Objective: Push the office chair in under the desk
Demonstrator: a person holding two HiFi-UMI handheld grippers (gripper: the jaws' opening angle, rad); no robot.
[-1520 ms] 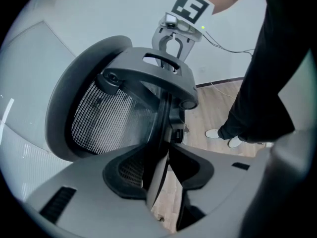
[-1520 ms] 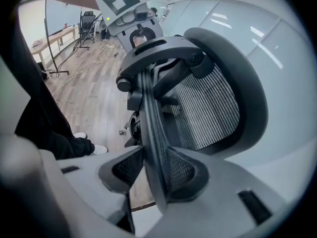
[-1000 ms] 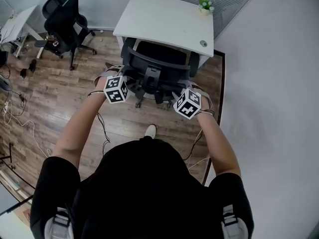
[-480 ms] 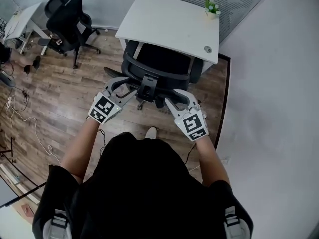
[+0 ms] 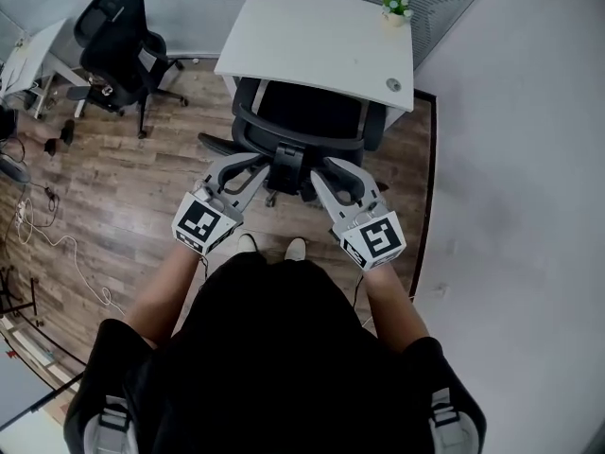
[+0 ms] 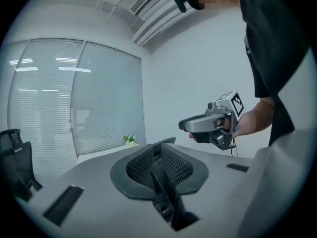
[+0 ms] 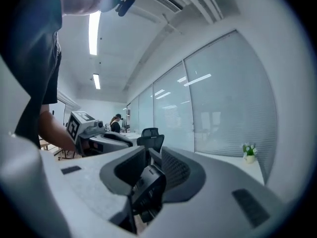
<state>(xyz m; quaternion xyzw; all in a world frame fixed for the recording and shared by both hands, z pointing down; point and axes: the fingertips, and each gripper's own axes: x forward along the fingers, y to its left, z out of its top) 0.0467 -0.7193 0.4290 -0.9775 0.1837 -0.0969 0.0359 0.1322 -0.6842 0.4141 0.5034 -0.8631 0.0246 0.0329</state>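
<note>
A black mesh office chair point(image 5: 304, 112) stands with its seat under the white desk point(image 5: 312, 36), and its backrest rim and rear bracket face me. My left gripper point(image 5: 248, 166) hovers just left of the bracket and my right gripper point(image 5: 333, 170) just right of it, both a little behind the rim. Both pairs of jaws are closing with a gap left between the fingers. The chair back point(image 6: 168, 167) fills the space beyond the left jaws, and the backrest point(image 7: 173, 170) shows beyond the right jaws. I see no pad pressing on it.
A second black chair point(image 5: 118, 36) and another desk point(image 5: 24, 55) stand at the far left. Cables point(image 5: 47, 235) trail over the wood floor. A small potted plant point(image 5: 395, 6) sits on the desk's far corner. A white wall point(image 5: 510, 159) runs close on the right.
Both grippers have drawn back from the chair's backrest toward my body and tilted so that their jaws point at the chair. The chair stays under the desk.
</note>
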